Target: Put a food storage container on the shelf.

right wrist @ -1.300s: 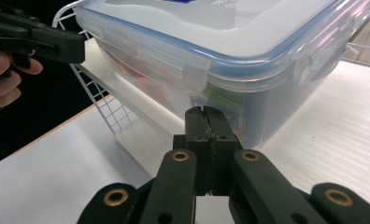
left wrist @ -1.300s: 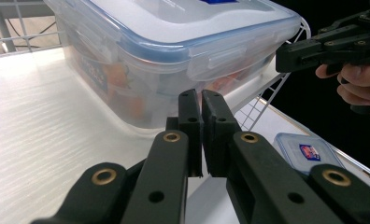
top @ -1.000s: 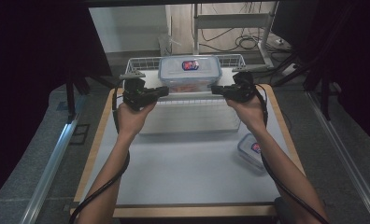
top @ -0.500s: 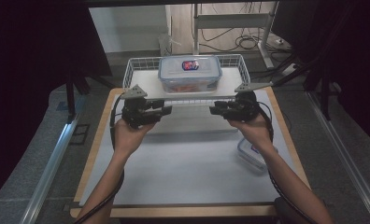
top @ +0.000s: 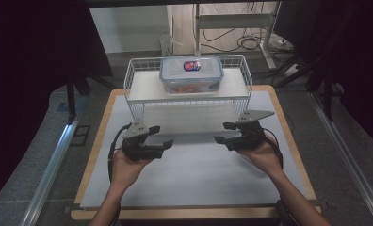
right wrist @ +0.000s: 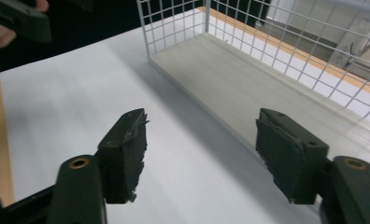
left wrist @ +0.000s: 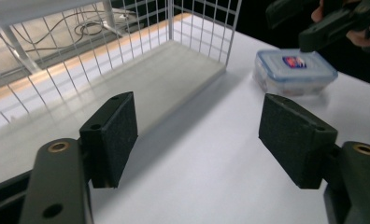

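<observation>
Two grippers, left gripper and right gripper, hover at mid-frame, jaws just opened with nothing between them. The clear, blue-lidded container with its red-and-blue label sits atop the white wire shelf on the desk, at upper centre.

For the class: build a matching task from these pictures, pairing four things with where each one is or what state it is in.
Things:
1. container with the blue-rimmed lid
2. second lidded container
3. left gripper
4. wire rack

Places or states:
A. on the white table top, beside the rack
B. stands at the far end of the table
C. on the rack's top shelf
D. jaws apart, nothing between them

Pairs: 1-C, 2-A, 3-D, 4-B
</observation>
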### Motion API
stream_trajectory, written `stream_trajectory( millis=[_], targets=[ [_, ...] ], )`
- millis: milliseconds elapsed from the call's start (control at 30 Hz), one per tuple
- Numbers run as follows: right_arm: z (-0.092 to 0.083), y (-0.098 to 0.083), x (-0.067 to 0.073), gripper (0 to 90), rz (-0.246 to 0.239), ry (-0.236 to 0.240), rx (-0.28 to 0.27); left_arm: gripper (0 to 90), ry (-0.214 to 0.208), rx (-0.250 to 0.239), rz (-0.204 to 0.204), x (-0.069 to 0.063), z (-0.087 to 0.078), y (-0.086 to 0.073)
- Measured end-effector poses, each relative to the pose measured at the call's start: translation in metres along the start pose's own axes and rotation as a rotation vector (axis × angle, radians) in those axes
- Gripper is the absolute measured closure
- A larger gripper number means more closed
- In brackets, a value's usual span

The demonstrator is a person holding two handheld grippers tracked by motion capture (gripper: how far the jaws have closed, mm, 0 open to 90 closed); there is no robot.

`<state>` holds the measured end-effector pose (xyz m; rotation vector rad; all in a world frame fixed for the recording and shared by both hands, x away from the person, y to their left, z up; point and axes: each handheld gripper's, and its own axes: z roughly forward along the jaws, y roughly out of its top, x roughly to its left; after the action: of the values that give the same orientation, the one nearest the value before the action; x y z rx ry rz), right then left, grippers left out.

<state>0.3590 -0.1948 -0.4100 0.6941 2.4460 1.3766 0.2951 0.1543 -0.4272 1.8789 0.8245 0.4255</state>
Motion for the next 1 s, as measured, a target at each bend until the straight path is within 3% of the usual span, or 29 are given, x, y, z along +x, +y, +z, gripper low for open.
stream_trajectory(
  millis=[133,233,433,633,1000],
  targets=[
    [0.000,-0.012,0.002,29.8,0.020,0.008,-0.007,24.9,-0.015,0.013,-0.033,-0.005,0.005,-0.023],
    [0.000,-0.021,0.002,29.6,0.046,0.010,-0.007,23.5,0.002,0.048,-0.027,-0.007,0.008,-0.035],
    [0.005,-0.043,0.005,30.2,0.069,0.003,0.049,19.9,0.004,0.090,-0.047,-0.010,0.008,-0.060],
    [0.009,-0.061,0.016,27.9,0.015,-0.006,0.092,11.5,0.027,0.125,-0.045,-0.018,0.006,-0.079],
    [0.019,-0.082,0.026,22.2,-0.058,-0.057,0.166,5.3,0.039,0.159,-0.051,-0.020,0.004,-0.084]
  ],
)
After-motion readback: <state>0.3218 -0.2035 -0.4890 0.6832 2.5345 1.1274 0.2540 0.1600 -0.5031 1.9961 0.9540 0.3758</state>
